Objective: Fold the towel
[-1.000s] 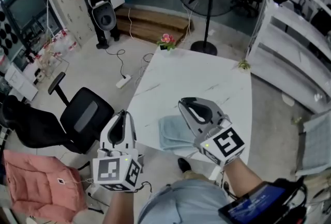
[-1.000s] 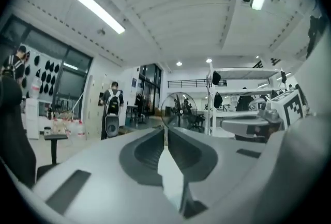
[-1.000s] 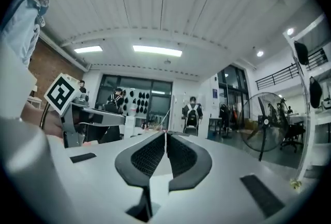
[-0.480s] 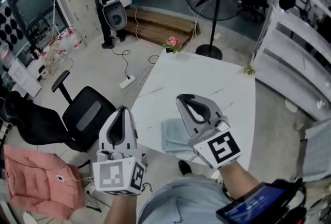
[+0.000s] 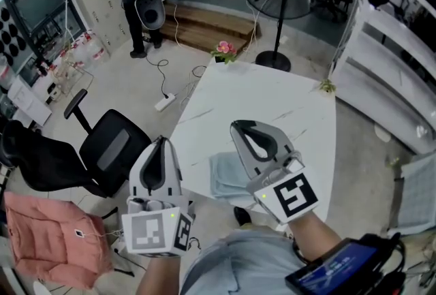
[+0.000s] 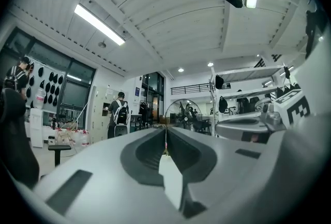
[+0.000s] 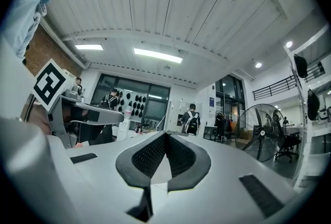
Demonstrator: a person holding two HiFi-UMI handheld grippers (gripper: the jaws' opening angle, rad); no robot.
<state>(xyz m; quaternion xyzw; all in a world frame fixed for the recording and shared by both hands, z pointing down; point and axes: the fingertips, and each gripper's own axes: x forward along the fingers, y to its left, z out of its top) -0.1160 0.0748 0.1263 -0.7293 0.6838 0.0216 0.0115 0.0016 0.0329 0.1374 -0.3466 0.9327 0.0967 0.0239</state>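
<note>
soft pale-blue towel [image 5: 223,176], folded rectangular, lies on the white veined table [image 5: 272,99]. left gripper [image 5: 162,144] and right gripper [image 5: 242,129], smooth grey shells, both closed tight, holding nothing.

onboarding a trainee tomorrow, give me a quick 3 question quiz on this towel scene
1. True or false: the light blue cloth towel lies on the white marble-look table, held by neither gripper.
2. What sits by the table's far corner? A pink flowers B a mug C a laptop
3. Are the left gripper and right gripper open or shut?
Key: 1 true; 2 A; 3 both shut.
</note>
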